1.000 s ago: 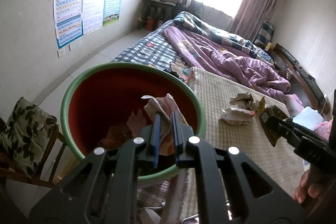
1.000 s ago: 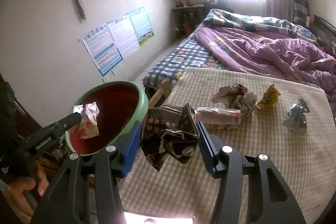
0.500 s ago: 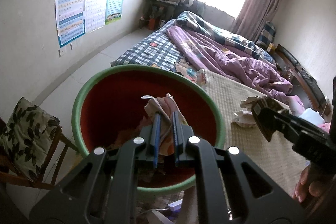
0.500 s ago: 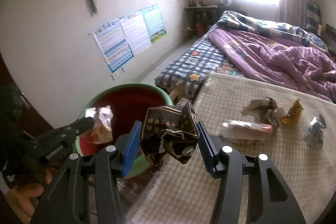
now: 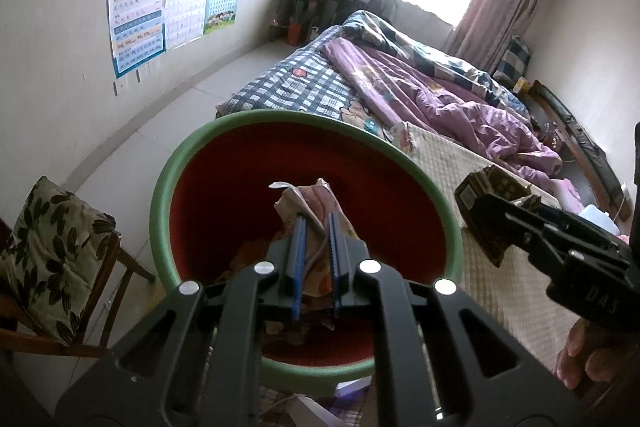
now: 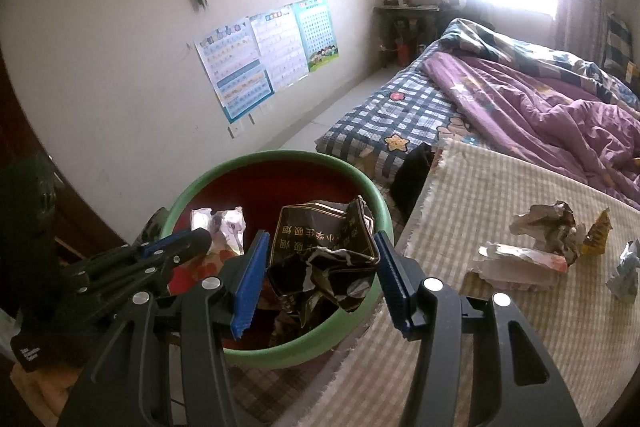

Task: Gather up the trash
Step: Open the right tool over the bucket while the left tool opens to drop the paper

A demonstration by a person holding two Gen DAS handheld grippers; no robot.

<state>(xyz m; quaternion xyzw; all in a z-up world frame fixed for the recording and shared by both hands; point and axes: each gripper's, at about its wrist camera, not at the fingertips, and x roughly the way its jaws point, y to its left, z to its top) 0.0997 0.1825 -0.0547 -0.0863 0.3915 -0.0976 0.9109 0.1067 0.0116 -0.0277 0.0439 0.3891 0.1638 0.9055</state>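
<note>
- Left wrist view: the left gripper [image 5: 317, 227] hangs over the green-rimmed red basin [image 5: 168, 187], its blue fingers nearly closed and clamped on a crumpled pink wrapper [image 5: 310, 197]. At right, the right gripper [image 5: 486, 223] carries a dark crushed packet [image 5: 488, 183] just past the basin's rim.
- Right wrist view: the right gripper [image 6: 318, 269], part-open, pinches the dark packet [image 6: 324, 251] over the basin [image 6: 256, 163]. More crumpled trash [image 6: 540, 247] lies on the checked mat [image 6: 480, 187] to the right.
</note>
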